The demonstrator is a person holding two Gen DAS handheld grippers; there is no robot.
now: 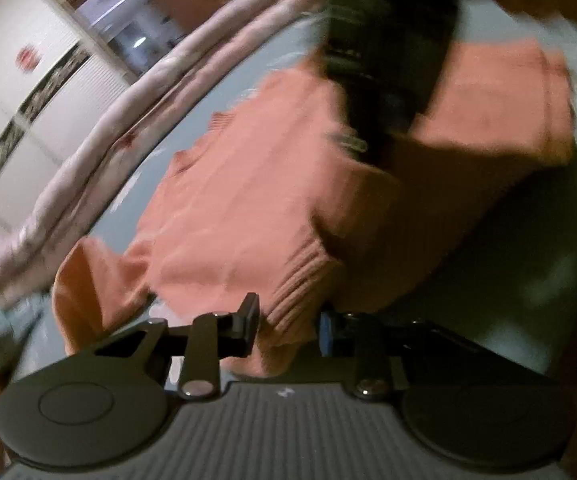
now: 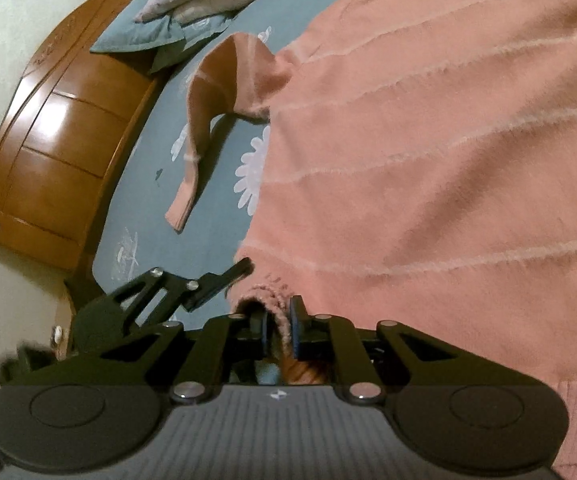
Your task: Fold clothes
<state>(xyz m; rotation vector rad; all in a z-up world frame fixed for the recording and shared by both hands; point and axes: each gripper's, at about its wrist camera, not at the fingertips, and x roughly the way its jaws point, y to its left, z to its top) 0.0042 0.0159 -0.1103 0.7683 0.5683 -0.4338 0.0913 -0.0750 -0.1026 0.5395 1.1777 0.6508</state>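
A salmon-pink knit sweater (image 2: 428,160) with pale fuzzy stripes lies spread on a blue-grey flowered bedsheet (image 2: 160,216). One sleeve (image 2: 204,120) is bent beside the body. My right gripper (image 2: 279,330) is shut on the ribbed hem, with a fold of knit pinched between its pads. In the left wrist view, which is blurred, my left gripper (image 1: 286,326) has the ribbed hem corner (image 1: 296,280) filling the gap between its fingers. One black finger (image 2: 224,280) of the left gripper shows at the hem edge. A dark blurred arm (image 1: 384,60) crosses over the sweater (image 1: 248,200).
A wooden bed end (image 2: 56,140) curves along the left. Folded pinkish bedding and a blue pillow (image 2: 152,28) lie at the far side of the bed. A white wardrobe (image 1: 28,92) and a doorway (image 1: 128,24) stand beyond.
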